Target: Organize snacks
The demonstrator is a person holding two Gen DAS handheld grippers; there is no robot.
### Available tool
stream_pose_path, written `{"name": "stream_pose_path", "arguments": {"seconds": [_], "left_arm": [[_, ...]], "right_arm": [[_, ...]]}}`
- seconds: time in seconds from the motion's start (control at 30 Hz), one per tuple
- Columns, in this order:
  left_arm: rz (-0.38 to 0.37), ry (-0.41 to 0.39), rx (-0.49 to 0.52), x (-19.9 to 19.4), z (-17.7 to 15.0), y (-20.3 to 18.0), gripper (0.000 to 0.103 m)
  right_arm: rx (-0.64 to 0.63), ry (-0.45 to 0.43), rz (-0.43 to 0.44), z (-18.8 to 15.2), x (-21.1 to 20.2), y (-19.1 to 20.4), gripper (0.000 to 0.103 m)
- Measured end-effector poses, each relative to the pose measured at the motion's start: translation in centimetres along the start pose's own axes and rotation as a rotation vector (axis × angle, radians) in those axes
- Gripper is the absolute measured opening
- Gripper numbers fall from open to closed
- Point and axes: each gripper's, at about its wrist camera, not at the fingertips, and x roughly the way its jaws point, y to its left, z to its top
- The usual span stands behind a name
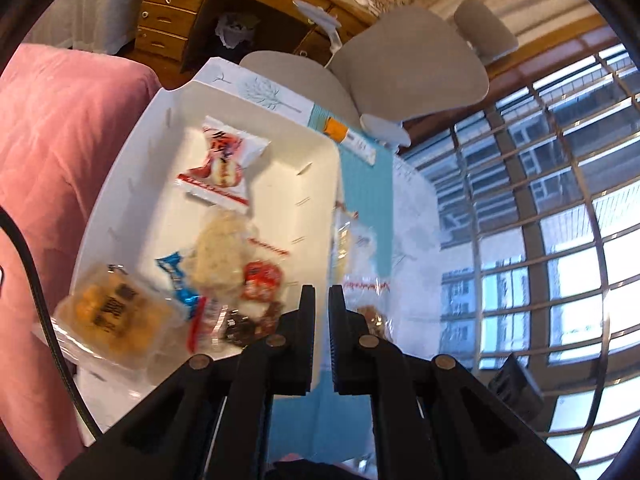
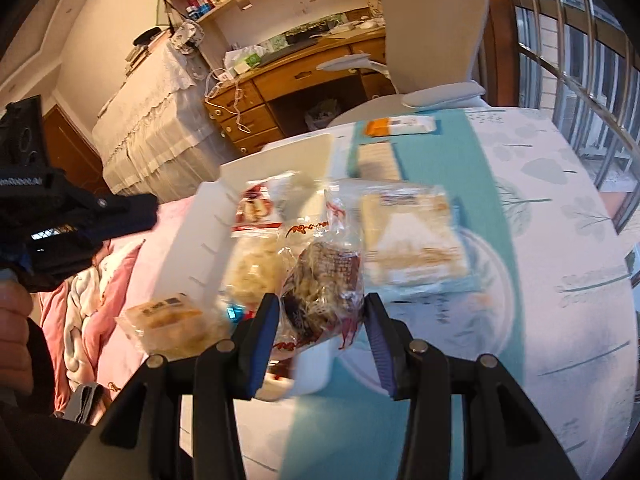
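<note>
My right gripper [image 2: 320, 320] clamps a clear crinkly bag of brown snacks [image 2: 322, 276]; the white plastic bin [image 2: 208, 220] lies ahead-left of it. My left gripper [image 1: 321, 304] is closed, empty.

Snack packets crowd the white bin's [image 1: 256, 120] near half, its far right corner is free, and the tabletop [image 2: 560, 240] right of it lies open.
</note>
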Motion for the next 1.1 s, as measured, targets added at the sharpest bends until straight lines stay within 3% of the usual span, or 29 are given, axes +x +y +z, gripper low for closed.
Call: {"name": "stream_pose_path", "arguments": {"seconds": [0.27, 0.53, 0.67, 0.73, 0.93, 1.1], "left_arm": [[0.052, 0.062, 0.053, -0.3, -0.1, 1.8, 0.006], [0.095, 0.126, 0.122, 0.2, 0.3, 1.1, 0.027], [0.133, 0.180, 0.188, 1.0, 0.9, 0.0, 0.032], [0.153, 0.200, 0.223, 1.4, 1.3, -0.9, 0.043], [0.198, 0.234, 0.346, 2.3, 3.3, -4.0, 0.063], [0.243, 0.247, 0.418, 3.4, 5.8, -6.8, 0.071]], "right_arm": [[-0.039, 0.016, 0.044, -0.8, 1.5, 4.1, 0.044], [0.063, 0.084, 0.041, -1.3, 2.0, 3.1, 0.047], [0.188, 0.107, 0.054, -1.7, 1.6, 0.8, 0.053], [0.255, 0.127, 0.062, -2.0, 1.7, -0.5, 0.054], [0.520, 0.178, 0.098, -2.6, 2.2, -5.4, 0.056], [0.749, 0.189, 0.164, -2.7, 2.6, -8.8, 0.066]]}}
